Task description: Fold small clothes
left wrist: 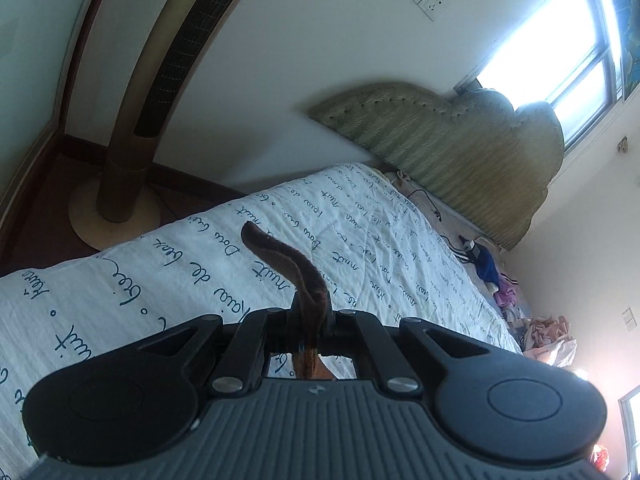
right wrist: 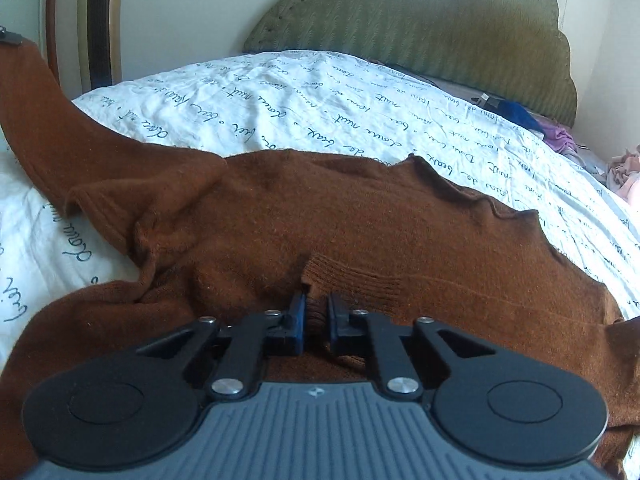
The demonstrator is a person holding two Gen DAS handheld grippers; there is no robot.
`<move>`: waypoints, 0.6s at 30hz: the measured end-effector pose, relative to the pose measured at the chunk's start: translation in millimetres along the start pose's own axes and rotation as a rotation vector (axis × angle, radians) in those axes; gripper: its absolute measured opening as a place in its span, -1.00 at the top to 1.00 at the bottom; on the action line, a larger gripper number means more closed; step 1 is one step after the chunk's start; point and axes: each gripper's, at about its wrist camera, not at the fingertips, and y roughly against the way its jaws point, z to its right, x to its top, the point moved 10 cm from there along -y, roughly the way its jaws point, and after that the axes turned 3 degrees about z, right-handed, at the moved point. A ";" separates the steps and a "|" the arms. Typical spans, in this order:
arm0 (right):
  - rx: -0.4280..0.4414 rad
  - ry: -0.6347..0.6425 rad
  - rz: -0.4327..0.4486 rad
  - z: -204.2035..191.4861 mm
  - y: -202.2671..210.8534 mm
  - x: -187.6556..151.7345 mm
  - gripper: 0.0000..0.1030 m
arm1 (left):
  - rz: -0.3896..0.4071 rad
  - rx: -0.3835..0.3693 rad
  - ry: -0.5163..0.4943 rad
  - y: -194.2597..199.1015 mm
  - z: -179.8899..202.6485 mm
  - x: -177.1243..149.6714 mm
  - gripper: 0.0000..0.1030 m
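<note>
A brown knit sweater [right wrist: 320, 216] lies spread on the bed's white quilt [right wrist: 320, 96] with script print. My right gripper [right wrist: 316, 312] is low over the sweater and shut on its ribbed cuff [right wrist: 352, 276], which lies folded onto the body. One sleeve [right wrist: 44, 120] rises to the upper left, where the tip of the other gripper [right wrist: 10, 36] holds its end. In the left wrist view my left gripper [left wrist: 310, 316] is shut on that brown sleeve [left wrist: 288, 264] and holds it lifted above the quilt [left wrist: 180, 264].
A green padded headboard [right wrist: 420, 24] stands at the far end of the bed. Blue and purple clothes [right wrist: 536, 124] lie near it at the right. A tall tower fan [left wrist: 132, 140] stands on the floor left of the bed. Pink clothes [left wrist: 548, 332] sit at the bed's right side.
</note>
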 end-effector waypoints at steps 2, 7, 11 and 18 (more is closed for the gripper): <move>0.045 -0.051 0.012 -6.3 1.6 8.4 0.85 | 0.011 -0.013 -0.007 5.4 2.9 6.5 0.92; 0.114 -0.051 0.060 -42.1 5.9 37.0 0.85 | 0.048 -0.023 -0.035 24.6 16.5 27.8 0.92; 0.100 -0.054 0.026 -58.3 -14.0 38.3 0.85 | 0.062 -0.039 -0.076 39.1 29.9 36.0 0.91; 0.162 -0.089 0.074 -60.3 13.5 34.7 0.05 | 0.049 -0.053 -0.083 52.7 40.8 41.3 0.91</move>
